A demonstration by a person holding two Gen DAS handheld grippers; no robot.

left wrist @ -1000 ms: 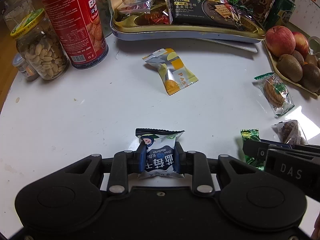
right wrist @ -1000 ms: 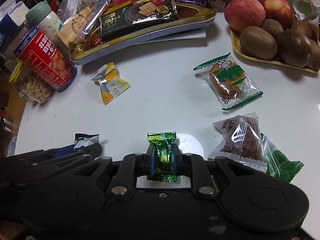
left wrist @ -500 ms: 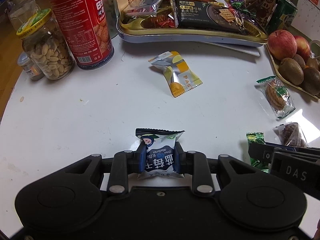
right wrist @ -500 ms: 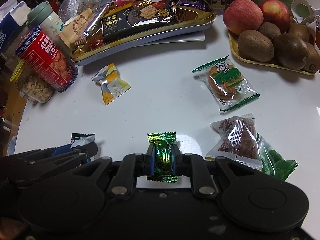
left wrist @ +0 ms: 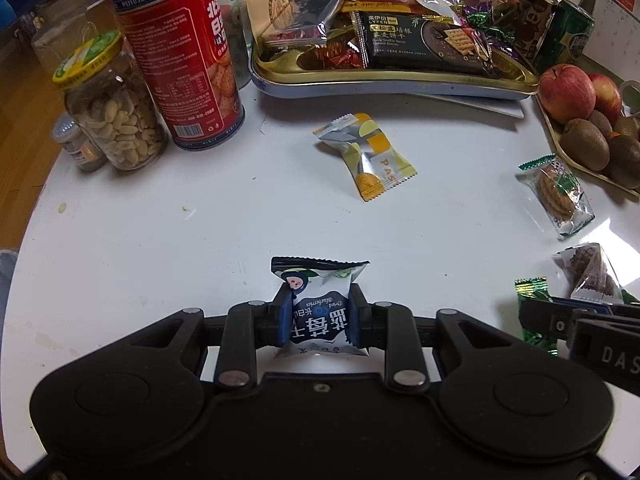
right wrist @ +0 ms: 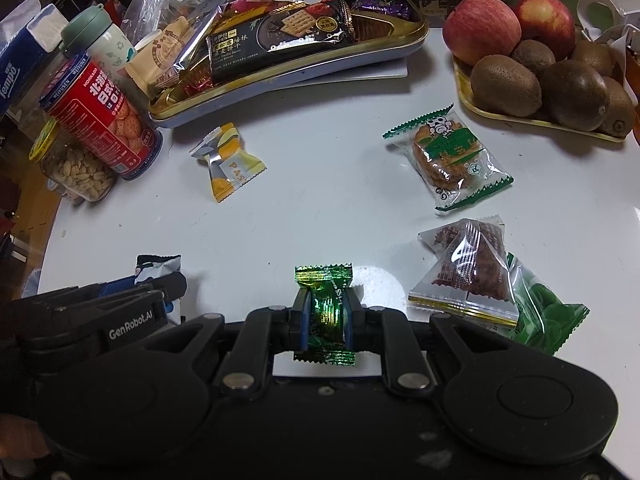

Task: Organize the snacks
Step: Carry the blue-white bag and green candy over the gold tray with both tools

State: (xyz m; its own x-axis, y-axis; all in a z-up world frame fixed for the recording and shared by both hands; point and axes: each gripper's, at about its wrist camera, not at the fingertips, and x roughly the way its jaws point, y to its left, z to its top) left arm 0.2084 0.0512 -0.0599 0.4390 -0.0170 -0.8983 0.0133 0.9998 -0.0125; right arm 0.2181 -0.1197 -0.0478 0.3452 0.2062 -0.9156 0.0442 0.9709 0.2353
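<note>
My left gripper [left wrist: 319, 314] is shut on a blue-and-white dried blueberry packet [left wrist: 320, 300], held above the white table [left wrist: 160, 240]. My right gripper [right wrist: 325, 316] is shut on a shiny green candy [right wrist: 325, 308], also above the table. The gold snack tin [left wrist: 384, 80], full of wrapped snacks, stands at the far side; it also shows in the right wrist view [right wrist: 304, 60]. A yellow-and-silver packet [left wrist: 366, 156] lies in front of the tin. A green-edged cookie packet [right wrist: 448, 156], a clear packet of brown snacks [right wrist: 468, 268] and a green packet [right wrist: 548, 316] lie to the right.
A red biscuit can [left wrist: 180, 60] and a peanut jar [left wrist: 112, 108] stand at the far left. A fruit tray with apples and kiwis [right wrist: 540, 64] sits at the far right. A tissue pack [right wrist: 24, 52] and a green-lidded bottle [right wrist: 100, 44] stand behind the can.
Both grippers have drawn back and up from the tin a little, each keeping its packet. The objects on the table have not moved.
</note>
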